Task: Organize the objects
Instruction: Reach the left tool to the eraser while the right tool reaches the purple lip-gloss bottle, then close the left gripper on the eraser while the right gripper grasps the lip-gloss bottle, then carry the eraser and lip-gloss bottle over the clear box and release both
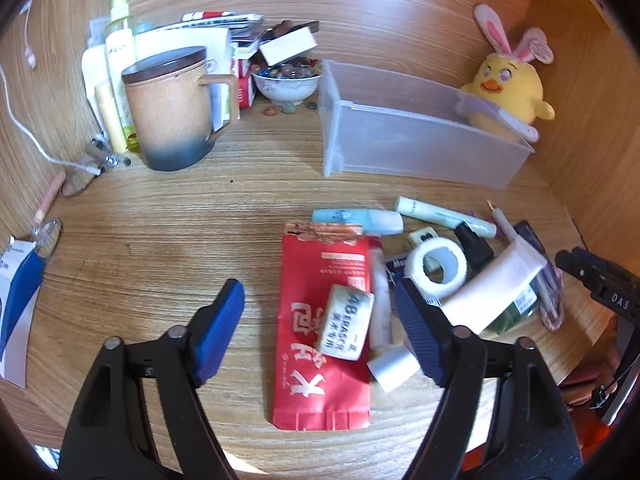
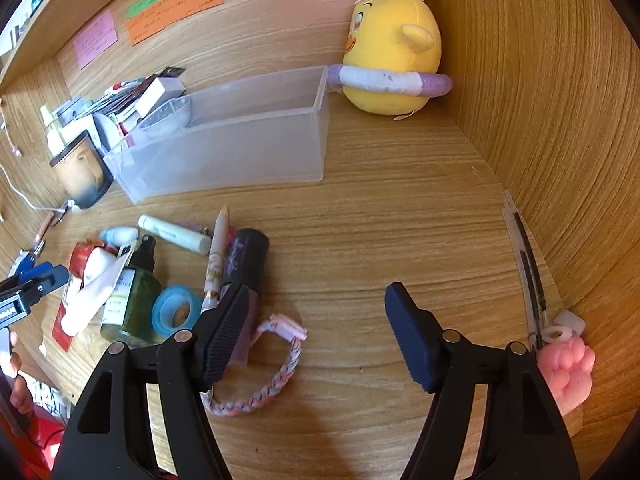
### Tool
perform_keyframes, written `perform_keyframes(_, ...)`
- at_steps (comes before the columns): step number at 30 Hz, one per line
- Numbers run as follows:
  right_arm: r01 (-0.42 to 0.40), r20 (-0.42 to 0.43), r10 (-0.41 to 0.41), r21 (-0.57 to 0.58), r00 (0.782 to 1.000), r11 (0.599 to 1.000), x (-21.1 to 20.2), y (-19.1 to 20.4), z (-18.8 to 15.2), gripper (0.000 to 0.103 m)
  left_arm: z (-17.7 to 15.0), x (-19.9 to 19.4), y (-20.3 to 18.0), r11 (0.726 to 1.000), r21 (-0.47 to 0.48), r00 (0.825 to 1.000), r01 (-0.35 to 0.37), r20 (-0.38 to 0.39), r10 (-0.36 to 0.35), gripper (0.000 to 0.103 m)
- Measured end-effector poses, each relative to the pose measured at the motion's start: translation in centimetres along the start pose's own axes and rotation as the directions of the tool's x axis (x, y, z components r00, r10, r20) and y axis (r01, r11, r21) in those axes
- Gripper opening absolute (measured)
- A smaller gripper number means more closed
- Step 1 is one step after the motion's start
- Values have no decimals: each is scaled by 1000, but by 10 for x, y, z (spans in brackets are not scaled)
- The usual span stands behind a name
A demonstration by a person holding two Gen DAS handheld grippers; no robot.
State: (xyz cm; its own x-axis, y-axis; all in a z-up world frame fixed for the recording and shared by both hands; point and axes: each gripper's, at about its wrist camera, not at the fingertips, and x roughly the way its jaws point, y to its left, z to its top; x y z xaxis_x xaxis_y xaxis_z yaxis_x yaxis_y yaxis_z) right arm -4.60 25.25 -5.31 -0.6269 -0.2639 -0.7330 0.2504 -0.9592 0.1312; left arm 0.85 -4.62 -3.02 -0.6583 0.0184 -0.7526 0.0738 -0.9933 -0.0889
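Left gripper (image 1: pixel 320 322) is hanging spread over the red packet (image 1: pixel 322 332) and the eraser (image 1: pixel 347 322) lying on it, gripping nothing. Right gripper (image 2: pixel 316 338) is gaping too, above bare desk (image 2: pixel 380 240), braided bracelet (image 2: pixel 256 384) beside its left finger. The clear bin (image 2: pixel 240 148) is sitting beyond.

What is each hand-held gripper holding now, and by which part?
Nothing. The left hand-held gripper straddles the eraser without touching; the right hand-held gripper is open over bare desk.
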Motion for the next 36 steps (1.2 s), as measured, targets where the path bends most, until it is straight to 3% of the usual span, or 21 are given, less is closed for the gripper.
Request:
perform_keyframes(5, -44, -5, 44, -2, 999, 999, 7, 9, 3, 59, -6, 11, -4, 1000, 11, 999, 16, -48, -15, 51)
perform_keyframes(16, -88, -69, 86, -20, 994, 996, 30, 23, 18, 39, -16, 9, -2, 999, 42, 1000, 7, -27, -6, 44)
perform_keyframes(21, -91, -98, 91, 0, 991, 996, 39, 21, 18, 29, -13, 10, -1, 999, 44, 1000, 17, -10, -16, 27)
perform_keyframes(24, -70, -87, 70, 0, 994, 998, 40, 21, 19, 24, -13, 10, 0, 999, 41, 1000, 12, 2, -12, 24)
perform_keyframes(36, -76, 20, 76, 25, 997, 997, 13, 7, 37, 23, 10, 3, 11, 999, -15, 997, 49, 54, -48, 23)
